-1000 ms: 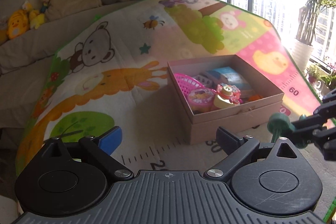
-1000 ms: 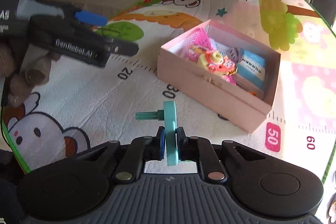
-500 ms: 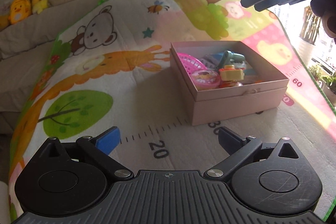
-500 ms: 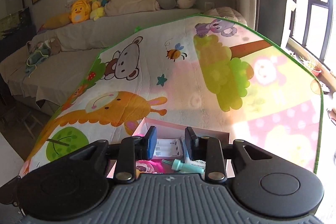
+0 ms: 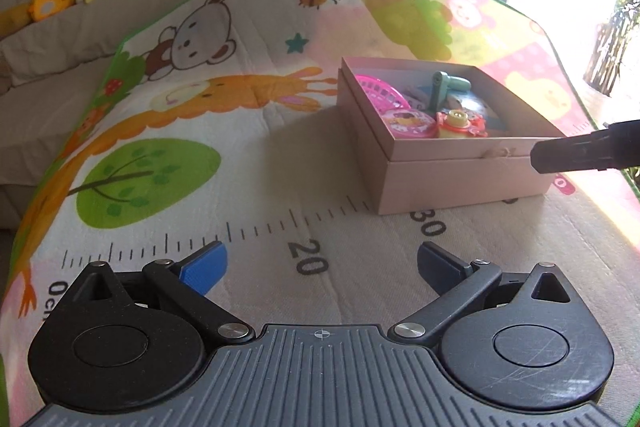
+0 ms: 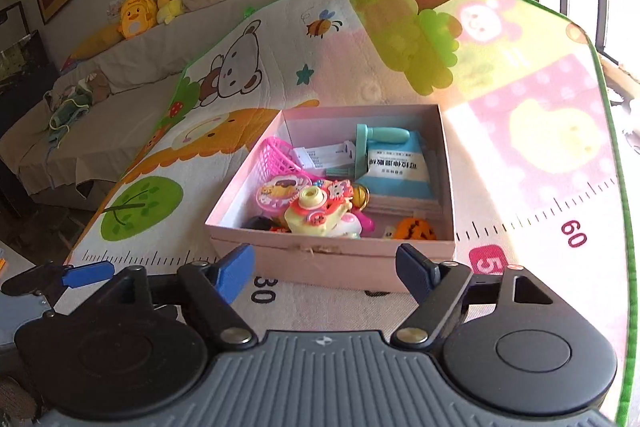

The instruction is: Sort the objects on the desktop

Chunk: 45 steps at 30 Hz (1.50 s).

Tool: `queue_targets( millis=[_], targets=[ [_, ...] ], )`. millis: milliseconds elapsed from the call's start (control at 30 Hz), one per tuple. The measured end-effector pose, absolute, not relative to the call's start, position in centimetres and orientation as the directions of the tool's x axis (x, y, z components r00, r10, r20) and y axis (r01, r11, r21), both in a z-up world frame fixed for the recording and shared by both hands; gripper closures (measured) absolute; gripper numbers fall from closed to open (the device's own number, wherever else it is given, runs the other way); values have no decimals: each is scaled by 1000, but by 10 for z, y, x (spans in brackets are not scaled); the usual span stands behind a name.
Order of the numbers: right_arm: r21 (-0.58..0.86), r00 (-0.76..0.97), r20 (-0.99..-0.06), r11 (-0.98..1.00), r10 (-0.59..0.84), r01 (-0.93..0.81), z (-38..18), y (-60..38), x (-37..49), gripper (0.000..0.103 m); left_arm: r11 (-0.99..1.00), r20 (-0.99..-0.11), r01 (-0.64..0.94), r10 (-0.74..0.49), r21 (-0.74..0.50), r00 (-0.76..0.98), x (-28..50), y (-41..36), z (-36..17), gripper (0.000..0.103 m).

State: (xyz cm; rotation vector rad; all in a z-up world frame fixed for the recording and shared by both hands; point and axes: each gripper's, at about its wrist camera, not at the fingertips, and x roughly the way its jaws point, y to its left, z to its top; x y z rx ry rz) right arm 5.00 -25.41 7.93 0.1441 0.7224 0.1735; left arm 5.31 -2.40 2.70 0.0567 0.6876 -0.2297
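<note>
Left gripper [image 5: 318, 261]: released, jaws spread wide, nothing between them; hovers over the near edge of the play mat [image 5: 256, 163], above the printed ruler by the "20" mark.
Right gripper [image 6: 324, 267]: released, jaws wide apart, empty; held just in front of the near wall of the pink box [image 6: 332, 259].
Pink box: stands on the mat toward its right edge, near the "30" mark; lid off, interior crowded.
Teal toy [image 6: 380, 139]: lies inside the box at its far side, on top of a blue packet [image 6: 400, 171].
Teal toy, axis: long axis roughly parallel to the far wall of the box; the handle points toward the right wall, the flat disc end toward the pink basket [image 6: 280, 157]. In the left view the disc appears to stand on edge.
Other contents: a round pink case [image 6: 282, 191] and a yellow toy camera [image 6: 320, 215] near the front wall.
Risk 1: the teal toy rests loosely on a sloped packet and could roll or slide deeper.
Risk 2: the right gripper is near the front wall; a forward move could push the box along the mat.
</note>
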Motion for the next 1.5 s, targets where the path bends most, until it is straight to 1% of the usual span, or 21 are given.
queue_targets(
  millis=[33, 67, 100, 133, 200, 300, 333, 400, 433, 567, 800, 1500],
  targets=[
    [187, 738, -645, 977, 198, -99, 71, -252, 45, 14, 976, -640, 219, -182, -22, 747, 53, -24, 19, 0],
    [175, 742, -645, 981, 180, -86, 63, -250, 41, 11, 977, -646, 212, -174, -19, 743, 52, -24, 13, 0],
    [159, 748, -645, 985, 157, -70, 56, -247, 38, 4, 978, -652, 210, -170, -17, 739, 51, -25, 9, 0],
    [141, 755, -644, 989, 127, -46, 49, -245, 36, 0, 977, -657, 213, -172, -17, 734, 50, -26, 5, 0],
    [98, 744, -663, 995, 79, -19, 34, -241, 34, 0, 974, -662, 225, -174, -8, 729, 48, -28, 1, 0],
    [78, 702, -710, 997, 57, -3, 16, -235, 39, 0, 976, -653, 217, -178, -21, 736, 49, -26, 1, 0],
    [51, 710, -703, 999, 33, 4, 13, -232, 39, 0, 977, -665, 210, -173, -24, 727, 51, -26, 0, 0],
    [-29, 717, -697, 1000, -16, -6, 9, -221, 40, 0, 978, -662, 209, -170, -20, 730, 51, -27, 0, 0],
    [-34, 728, -686, 999, -21, -3, 9, -219, 41, 0, 977, -663, 211, -169, -18, 730, 50, -28, -1, 0],
    [1, 729, -685, 1000, -10, 14, 7, -222, 51, 0, 978, -662, 209, -171, -22, 730, 51, -28, -1, 0],
    [-11, 765, -644, 1000, -13, 7, 3, -223, 58, 0, 978, -662, 207, -169, -22, 730, 51, -28, -1, 0],
    [-4, 767, -641, 1000, -8, 7, 2, -222, 60, 0, 978, -661, 207, -171, -24, 730, 51, -28, -2, 0]
  ],
)
